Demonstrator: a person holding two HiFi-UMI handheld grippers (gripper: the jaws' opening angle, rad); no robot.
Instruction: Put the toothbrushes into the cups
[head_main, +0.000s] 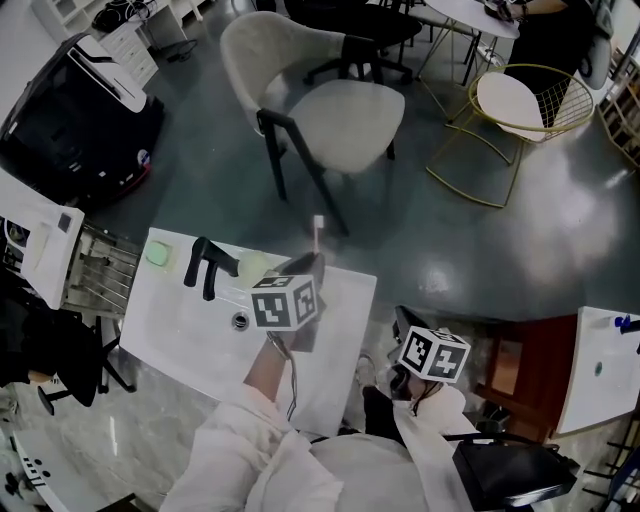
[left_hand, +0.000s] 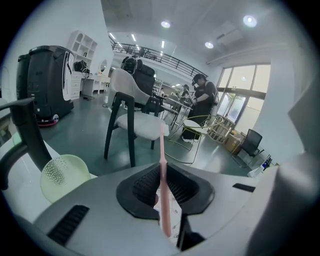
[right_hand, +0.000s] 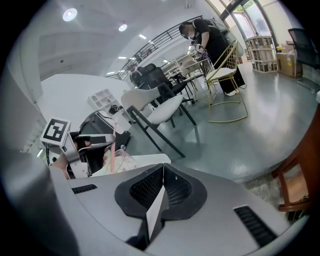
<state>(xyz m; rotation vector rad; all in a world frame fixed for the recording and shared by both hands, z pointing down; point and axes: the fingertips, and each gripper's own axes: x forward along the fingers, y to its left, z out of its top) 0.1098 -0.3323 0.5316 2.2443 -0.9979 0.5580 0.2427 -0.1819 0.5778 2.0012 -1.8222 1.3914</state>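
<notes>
My left gripper (head_main: 311, 264) is above the far edge of the white sink table (head_main: 180, 345), shut on a pink toothbrush (head_main: 318, 232) that stands upright with its head on top. In the left gripper view the toothbrush (left_hand: 162, 165) is pinched between the black pads of the left gripper (left_hand: 162, 184). A pale green cup (left_hand: 65, 175) stands on the table to its lower left, and the same cup (head_main: 252, 266) sits just left of the gripper. My right gripper (head_main: 403, 322) hangs off the table's right side; its jaws (right_hand: 163, 187) are shut with nothing visible between them.
A black faucet (head_main: 206, 266) and a small green object (head_main: 158, 253) stand at the sink's back. Beyond the table are a white chair with black legs (head_main: 325, 110), a gold wire chair (head_main: 520, 110) and a black machine (head_main: 80, 120). A person (left_hand: 202, 95) stands farther off.
</notes>
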